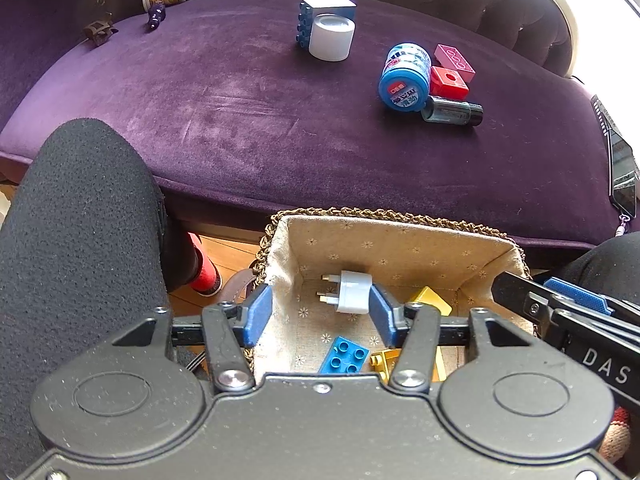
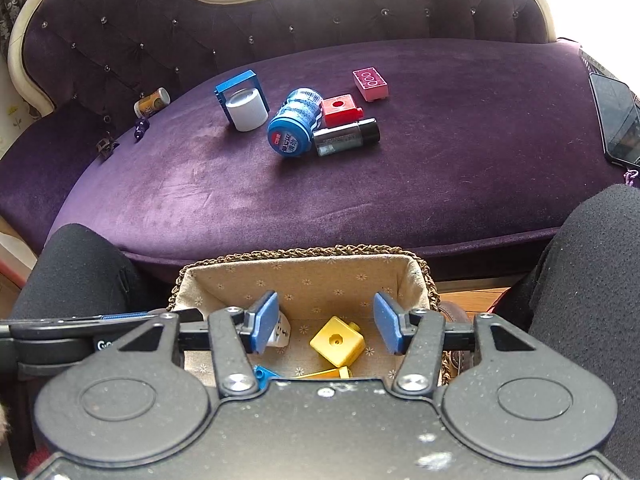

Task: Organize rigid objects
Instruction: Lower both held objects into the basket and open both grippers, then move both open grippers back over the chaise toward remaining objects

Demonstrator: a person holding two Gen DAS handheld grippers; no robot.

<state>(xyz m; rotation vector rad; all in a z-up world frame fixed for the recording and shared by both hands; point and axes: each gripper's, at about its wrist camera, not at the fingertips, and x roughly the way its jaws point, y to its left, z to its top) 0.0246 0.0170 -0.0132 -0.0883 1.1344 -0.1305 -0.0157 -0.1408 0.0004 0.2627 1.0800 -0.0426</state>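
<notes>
Lying between open left jaws: white plug (image 1: 354, 291).

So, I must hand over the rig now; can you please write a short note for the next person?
Left gripper: open above the basket, touching the white plug on one side only.
Right gripper: open, empty, over the basket too.
Done: plug, yellow cube, blue brick and another yellow piece are in the basket.
Left on the sofa: blue bottle, red block, pink brick, black tube, white cup, blue frame, small items at the far left.
</notes>
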